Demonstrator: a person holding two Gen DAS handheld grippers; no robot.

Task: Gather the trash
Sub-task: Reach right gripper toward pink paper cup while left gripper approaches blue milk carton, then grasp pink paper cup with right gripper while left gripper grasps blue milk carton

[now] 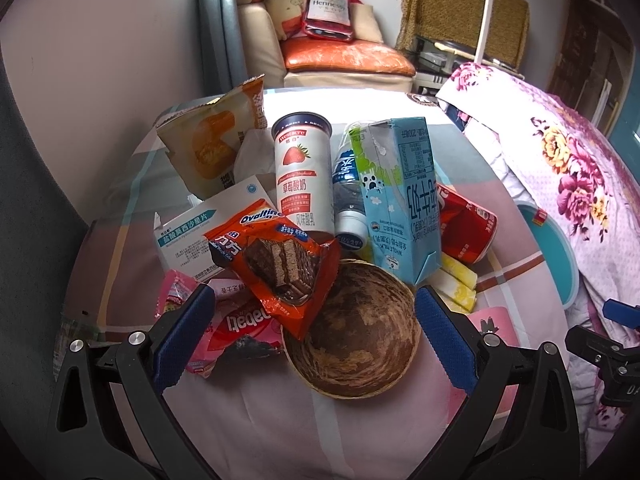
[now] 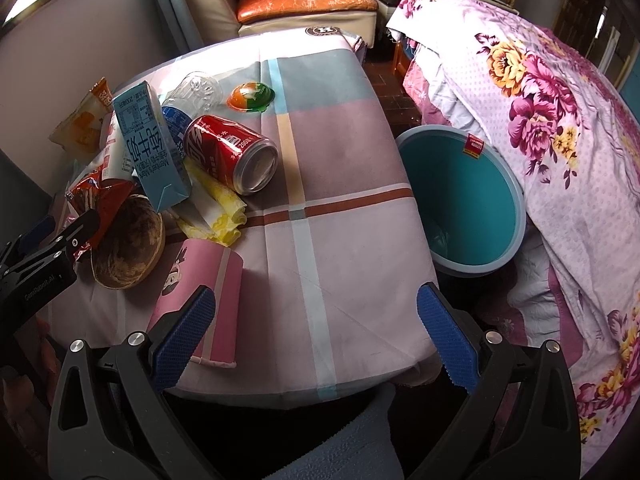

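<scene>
A heap of trash lies on the checked tablecloth: an orange Ovaltine wrapper, a white strawberry yoghurt can, a blue milk carton, a red cola can, a plastic bottle, a pink paper cup and a brown woven bowl. My left gripper is open, its fingers either side of the bowl and above it. My right gripper is open over the table's near edge, with the pink cup by its left finger. The teal bin stands on the floor to the right.
A bed with a floral quilt presses against the bin on the right. A sofa with an orange cushion stands behind the table. A grey wall panel runs along the left. A jelly cup sits mid-table.
</scene>
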